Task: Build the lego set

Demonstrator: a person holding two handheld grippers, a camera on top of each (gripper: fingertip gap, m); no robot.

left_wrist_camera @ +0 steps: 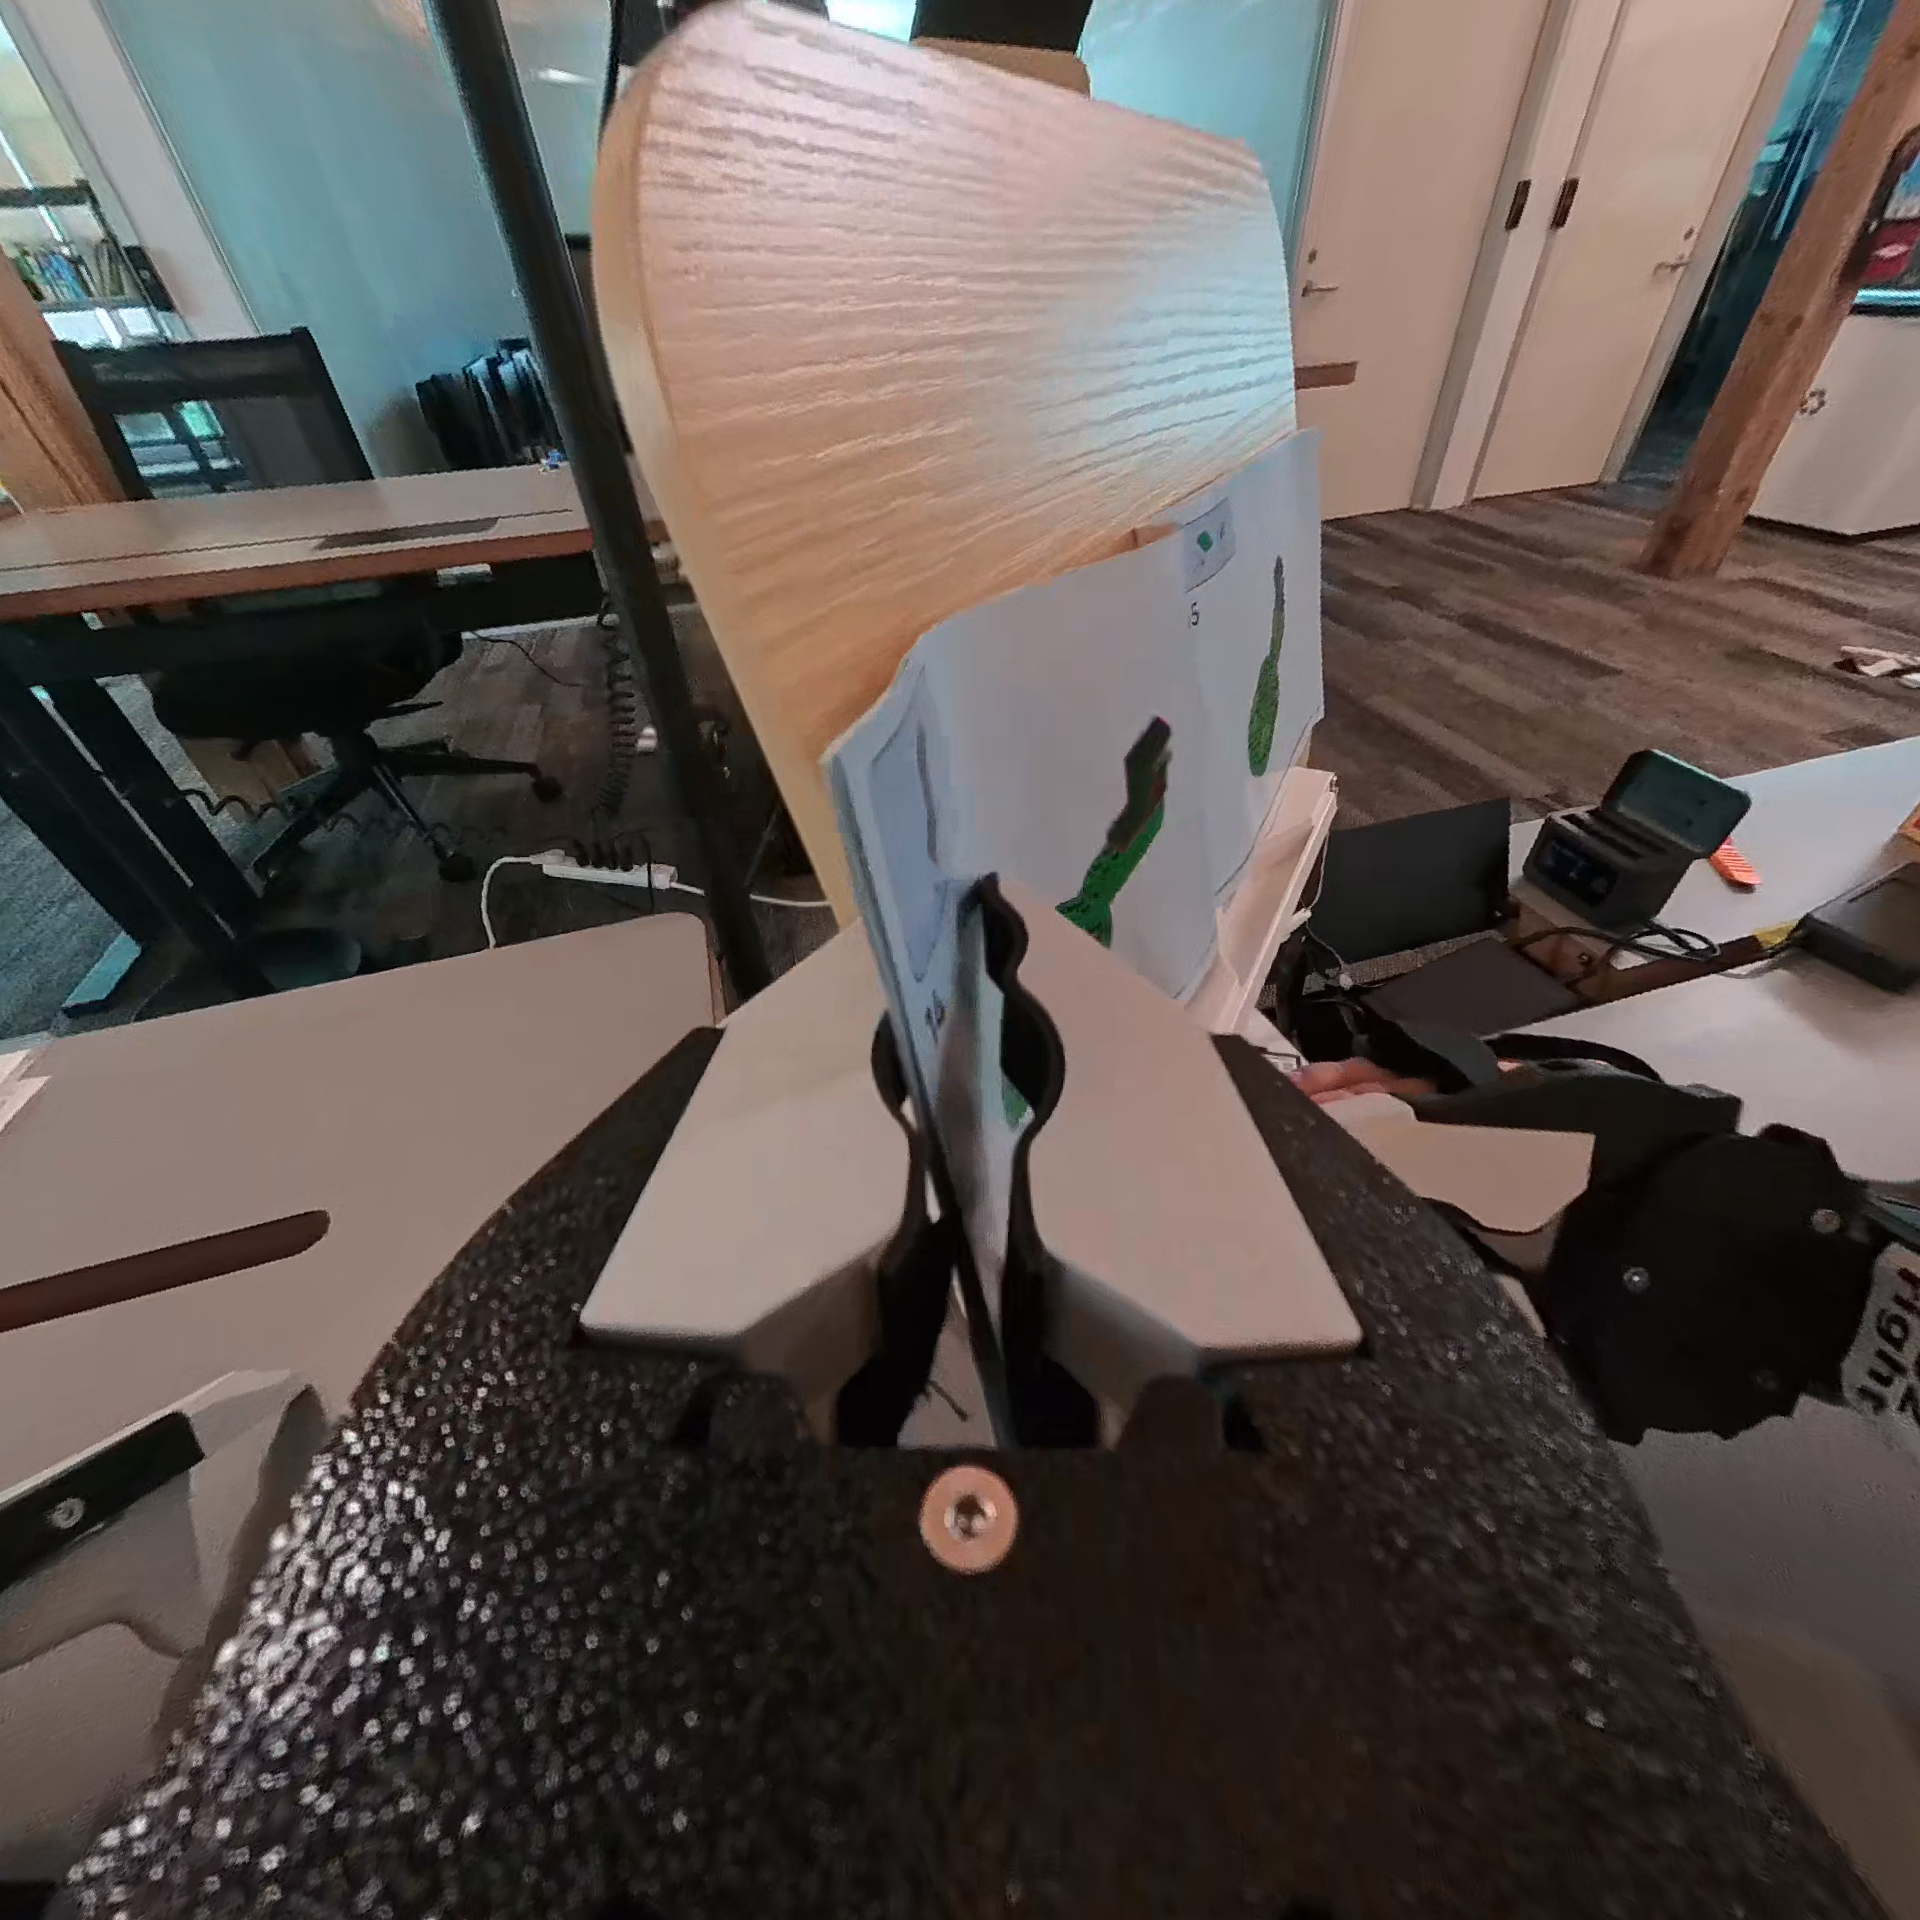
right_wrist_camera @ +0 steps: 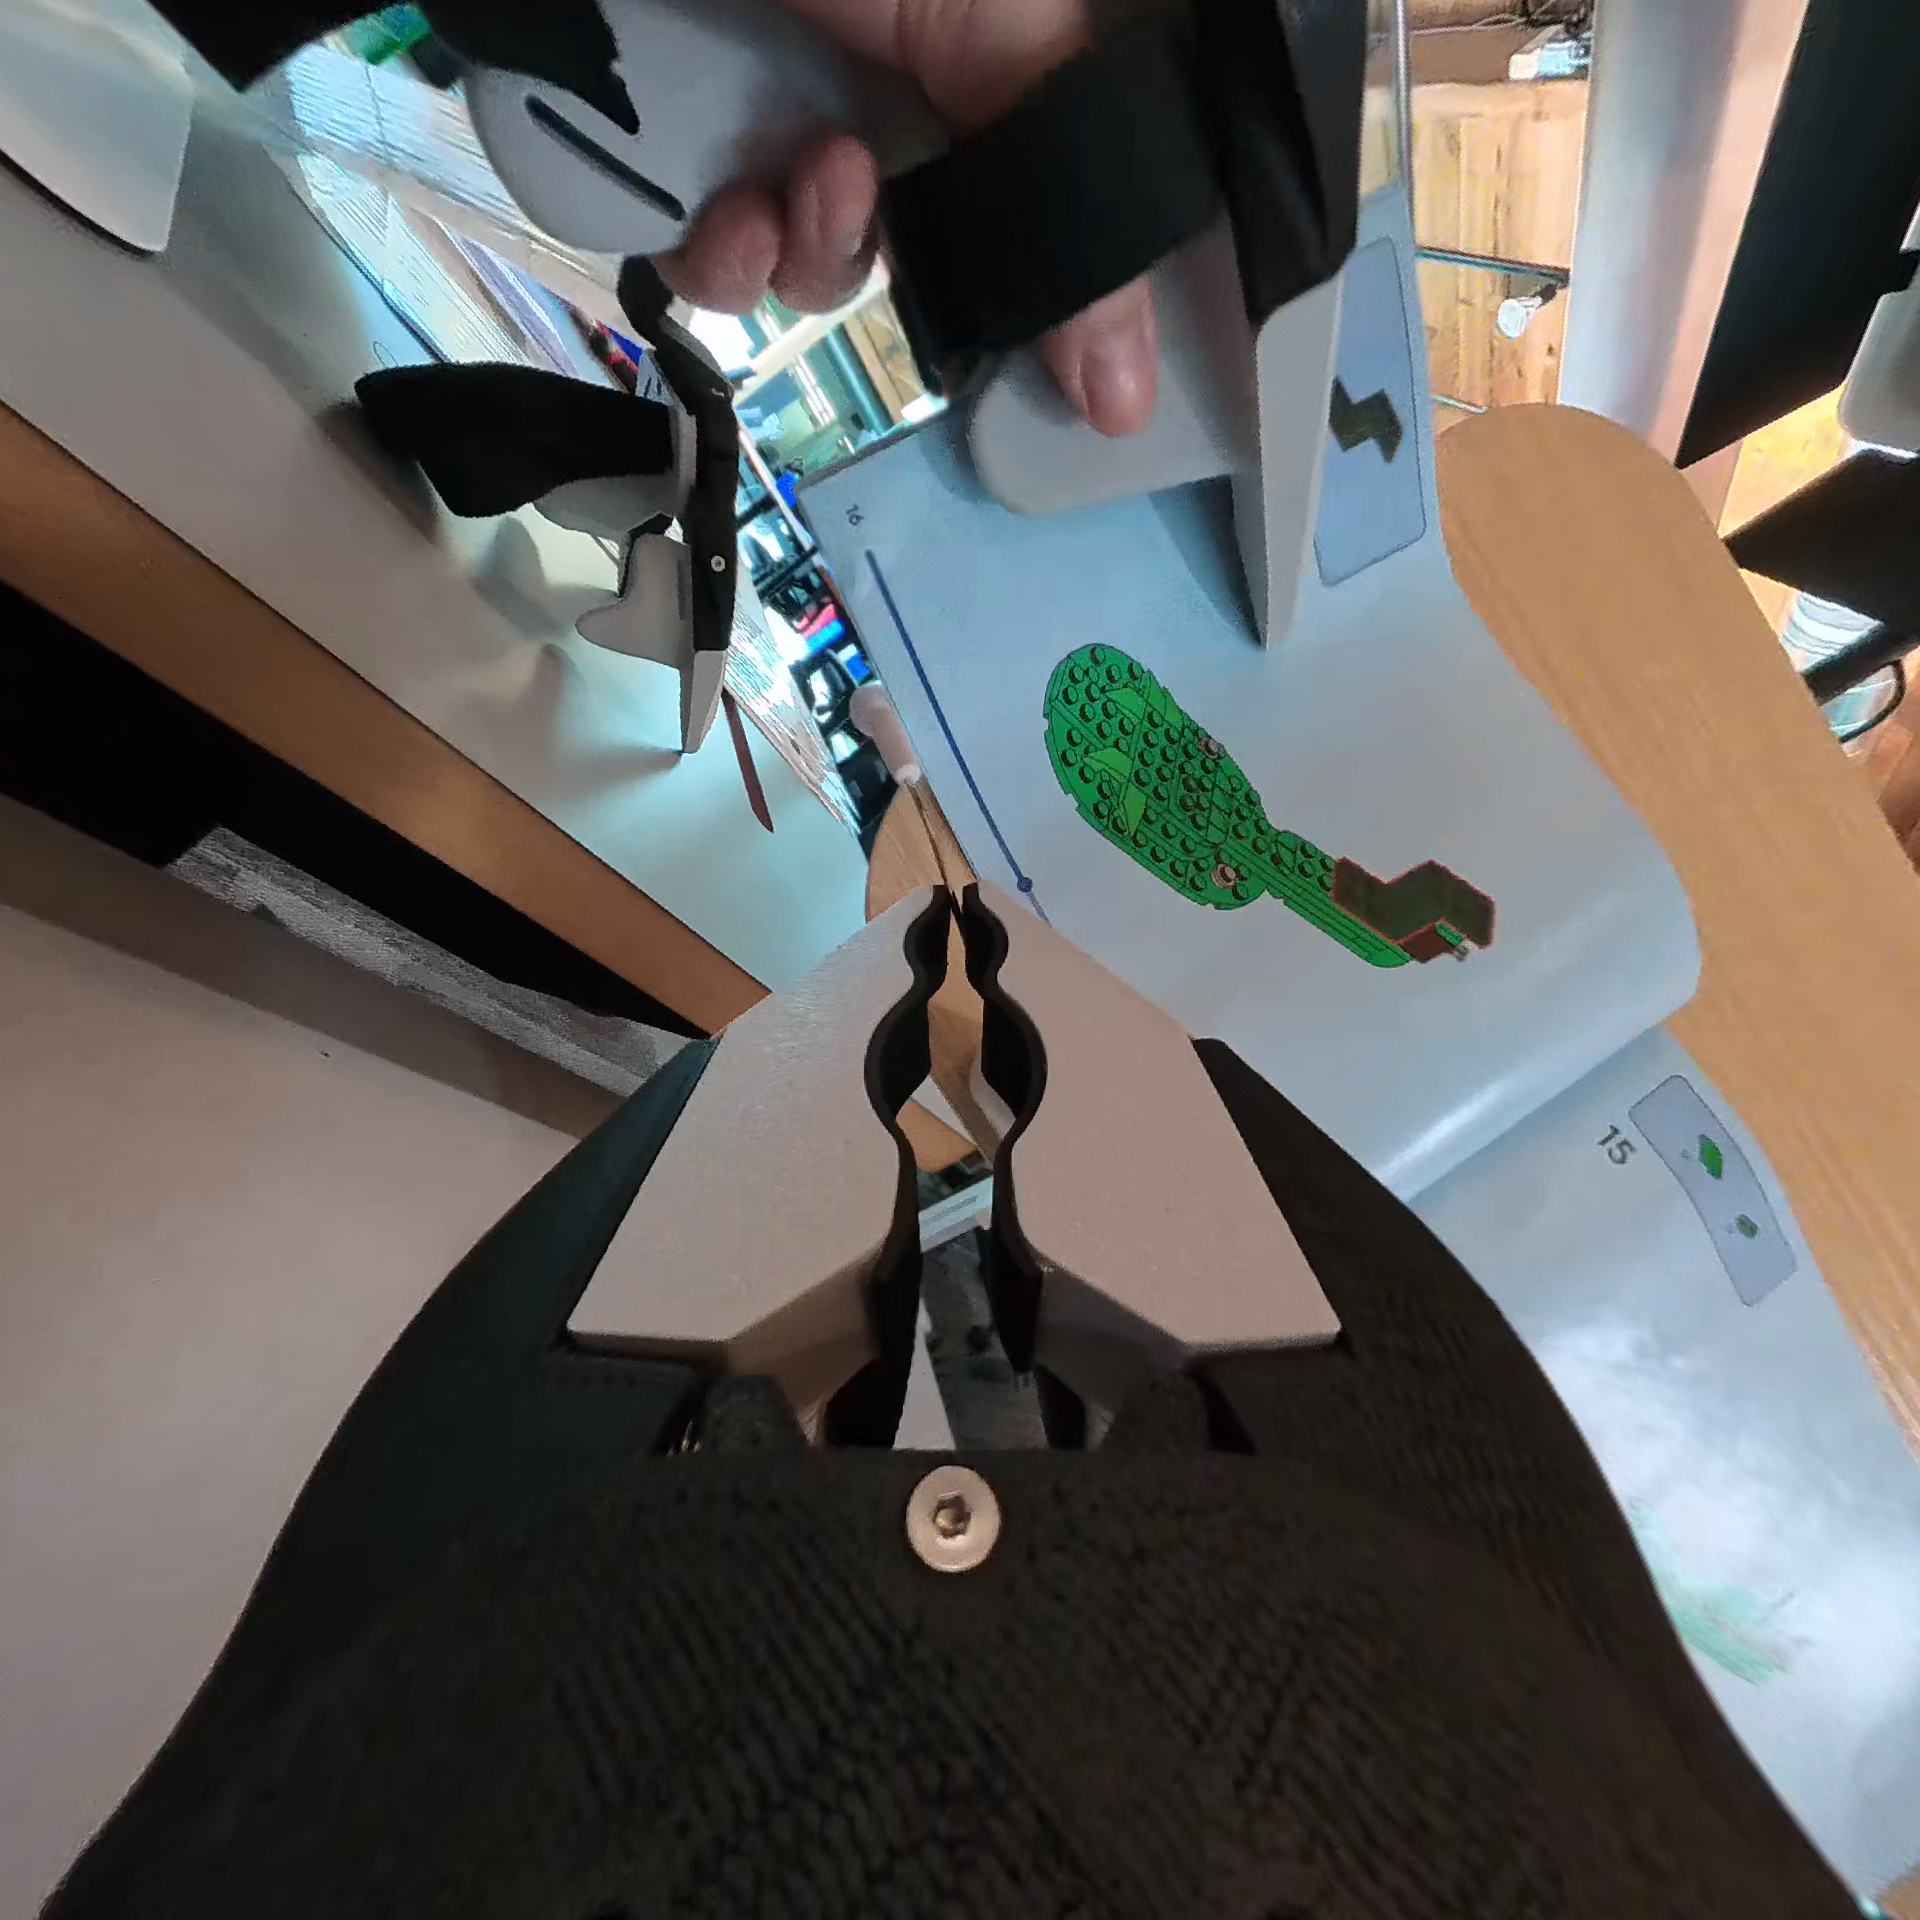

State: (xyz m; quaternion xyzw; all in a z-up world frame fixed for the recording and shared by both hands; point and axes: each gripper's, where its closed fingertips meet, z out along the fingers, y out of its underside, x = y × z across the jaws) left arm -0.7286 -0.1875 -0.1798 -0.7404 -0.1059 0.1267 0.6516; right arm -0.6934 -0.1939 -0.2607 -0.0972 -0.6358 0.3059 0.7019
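Note:
The lego instruction booklet (left_wrist_camera: 1091, 748) stands open against a light wooden book stand (left_wrist_camera: 935, 312). Its pages picture a green model. My left gripper (left_wrist_camera: 987, 904) is shut on the edge of a booklet page and holds it upright. In the right wrist view the booklet (right_wrist_camera: 1299, 810) leans on the stand (right_wrist_camera: 1610, 675), and the left gripper (right_wrist_camera: 1257, 582), held by a hand, pinches the page from above. My right gripper (right_wrist_camera: 956, 904) is shut on a thin page-holder wire (right_wrist_camera: 930, 821) with a white cap at the stand's lower edge. No lego bricks are in view.
The stand sits on a grey table (left_wrist_camera: 312, 1091). A black pole (left_wrist_camera: 582, 416) rises just behind the table's left part. A dark charging case (left_wrist_camera: 1631, 831) and a flat dark device (left_wrist_camera: 1870, 925) lie on the table at right. A desk and office chair stand beyond. My right fingertips sit around 9 centimeters from my left ones.

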